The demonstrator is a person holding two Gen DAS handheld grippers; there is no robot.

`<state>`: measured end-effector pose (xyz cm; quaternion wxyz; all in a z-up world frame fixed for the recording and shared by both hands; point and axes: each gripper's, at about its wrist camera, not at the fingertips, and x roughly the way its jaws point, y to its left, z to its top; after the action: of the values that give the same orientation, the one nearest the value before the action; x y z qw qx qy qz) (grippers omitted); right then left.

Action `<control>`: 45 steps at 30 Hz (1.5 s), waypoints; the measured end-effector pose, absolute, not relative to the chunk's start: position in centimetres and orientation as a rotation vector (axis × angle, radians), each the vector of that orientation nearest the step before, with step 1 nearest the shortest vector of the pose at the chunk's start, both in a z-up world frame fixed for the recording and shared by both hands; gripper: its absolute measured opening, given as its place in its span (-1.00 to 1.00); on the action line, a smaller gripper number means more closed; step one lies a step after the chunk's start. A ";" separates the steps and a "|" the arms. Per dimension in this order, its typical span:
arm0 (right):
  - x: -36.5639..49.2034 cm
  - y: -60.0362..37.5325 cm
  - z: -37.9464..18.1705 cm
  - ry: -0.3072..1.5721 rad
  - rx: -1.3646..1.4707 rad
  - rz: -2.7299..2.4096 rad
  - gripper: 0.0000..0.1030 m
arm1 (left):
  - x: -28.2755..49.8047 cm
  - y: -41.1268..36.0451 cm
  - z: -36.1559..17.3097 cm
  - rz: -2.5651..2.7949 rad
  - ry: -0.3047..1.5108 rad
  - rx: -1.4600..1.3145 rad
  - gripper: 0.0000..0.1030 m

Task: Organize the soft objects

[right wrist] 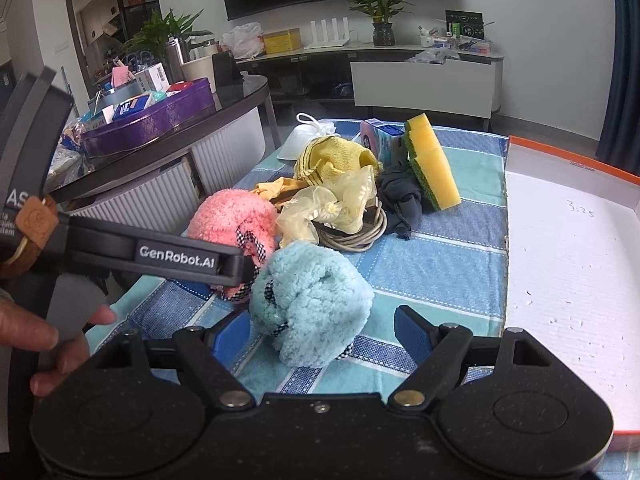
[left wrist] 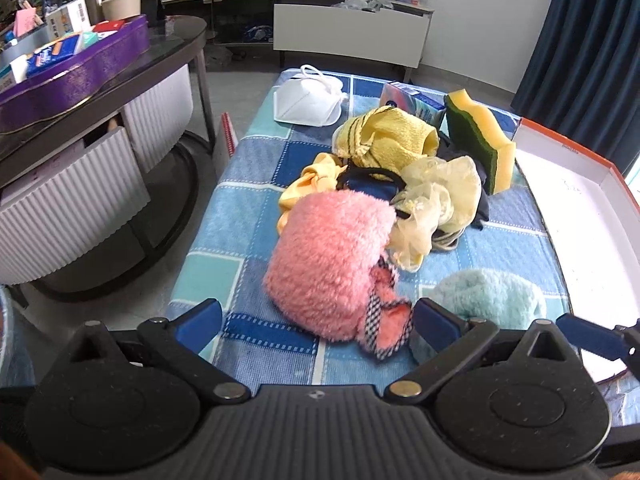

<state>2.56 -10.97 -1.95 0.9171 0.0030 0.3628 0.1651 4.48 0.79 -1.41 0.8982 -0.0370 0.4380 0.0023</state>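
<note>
Left gripper [left wrist: 316, 320] is wide open, nothing held; its blue pads sit either side of the near end of the pink fluffy slipper [left wrist: 332, 264], not closing on it. Right gripper [right wrist: 322, 330] is also wide open, empty, w/ the light-blue fluffy slipper [right wrist: 312, 300] lying between its fingers, no clear pinch.

Both slippers lie on the blue checked cloth [right wrist: 440, 256], pink one just left of the blue one, roughly touching at their checked trim. Behind them is a pile: pale yellow sheer scrunchie [right wrist: 336, 204] on top of a coiled grey cable [right wrist: 352, 236], a yellow knit cloth [right wrist: 336, 156] further back, a dark grey fabric item [right wrist: 400, 196] to the right. A yellow/green sponge [right wrist: 430, 164] stands tilted on edge against the dark fabric. White face mask [left wrist: 308, 100] sits at the far left of the cloth, a small blue carton [left wrist: 412, 98] behind the knit cloth.

Orange-rimmed white box lid [right wrist: 568, 264] lies along the cloth's right side. Purple tin [left wrist: 76, 76] on the side table at left.
</note>
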 end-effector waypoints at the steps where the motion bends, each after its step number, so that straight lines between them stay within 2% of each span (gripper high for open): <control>1: 2.9 -10.8 -2.1 0.751 0.005 0.341 0.81 | 4.8 0.8 -1.6 0.001 0.906 -0.081 1.00; 4: 3.7 -10.7 -2.5 0.772 0.027 0.352 0.81 | 5.9 1.0 -2.1 -0.012 0.908 -0.092 0.96; 7: 4.5 -10.6 -2.9 0.786 0.044 0.374 0.80 | 6.7 0.9 -2.7 -0.043 0.926 -0.102 0.67; 8: 4.7 -10.5 -3.0 0.788 0.050 0.385 0.77 | 6.9 0.8 -3.0 -0.051 0.932 -0.105 0.44; 10: 4.8 -10.5 -3.1 0.792 0.063 0.390 0.51 | 7.0 0.6 -3.0 -0.056 0.922 -0.108 0.29; 11: 4.9 -10.5 -3.1 0.796 0.073 0.399 0.31 | 6.9 0.6 -3.0 -0.068 0.919 -0.111 0.14; 12: 4.9 -10.6 -3.1 0.796 0.081 0.406 0.26 | 6.8 0.5 -2.9 -0.076 0.917 -0.119 0.03; 15: 4.5 -11.2 -2.5 0.774 0.087 0.413 0.04 | 6.2 0.6 -2.5 -0.085 0.903 -0.130 -0.10; 17: 4.3 -11.7 -2.1 0.766 0.093 0.413 -0.05 | 5.8 0.8 -2.3 -0.085 0.896 -0.138 -0.15; 21: 3.8 -12.7 -1.3 0.740 0.089 0.398 -0.09 | 4.8 0.9 -1.6 -0.086 0.878 -0.144 -0.18; 32: 2.6 -16.7 1.6 0.647 0.132 0.311 -0.09 | 2.4 -1.0 1.4 -0.119 0.813 -0.130 -0.18; 45: 2.5 -23.3 3.8 0.572 0.185 0.157 -0.09 | 4.1 -6.7 3.0 -0.230 0.793 -0.084 -0.17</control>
<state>2.49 -23.31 3.85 0.9522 0.0912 0.2812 0.0775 4.09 -6.70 2.99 0.9152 -0.0407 0.3852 -0.1115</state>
